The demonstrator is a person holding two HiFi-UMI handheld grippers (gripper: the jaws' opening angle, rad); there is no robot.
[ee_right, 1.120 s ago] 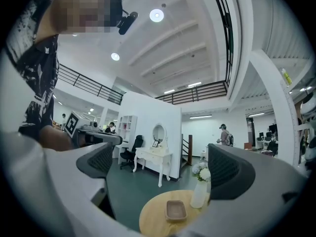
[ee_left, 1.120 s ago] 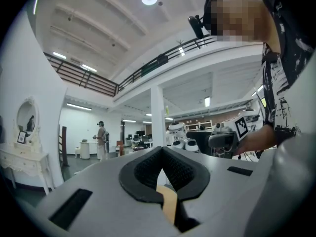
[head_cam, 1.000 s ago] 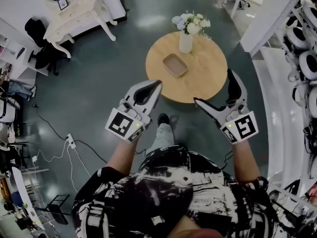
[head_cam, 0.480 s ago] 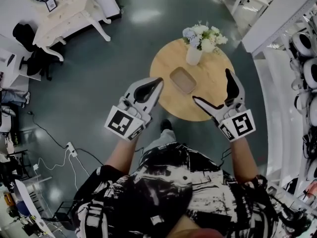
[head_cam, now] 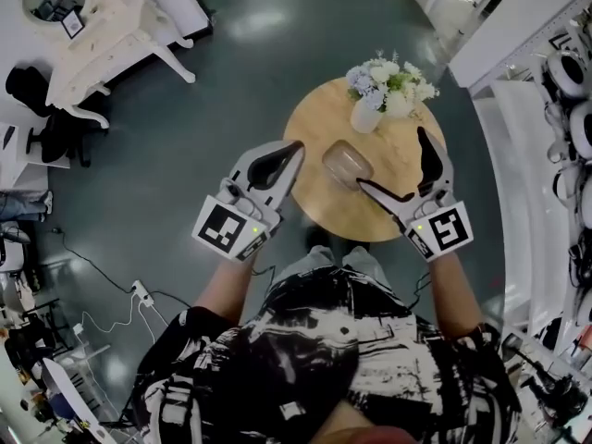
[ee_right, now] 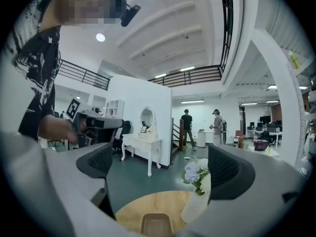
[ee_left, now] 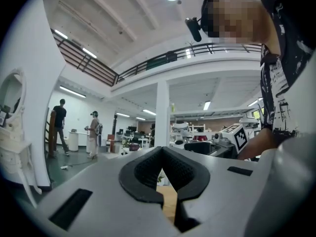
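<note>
Lying flat on the round wooden table (head_cam: 319,197), the small brown tray (head_cam: 346,162) sits near the table's middle. In the head view its long axis runs slantwise, from upper left to lower right. Its hollow faces up and shows only its own floor. In the right gripper view the tray (ee_right: 155,225) sits at the bottom edge, short end toward the camera.

Beyond it, near the table's far edge, a white vase (head_cam: 367,117) stands upright, apart from the tray, and holds a bunch of white and pale blue flowers (head_cam: 390,81).

The right gripper (head_cam: 391,159) is spread wide and grips nothing. In the head view its inner tip overlaps the tray's near corner, though whether they touch cannot be told. The left gripper (head_cam: 294,148) hangs over the table's left edge, its tips meeting with nothing between them.

Farther left on the dark green floor (head_cam: 231,81) stand a white dressing table (head_cam: 102,30) and a dark chair (head_cam: 42,123).
</note>
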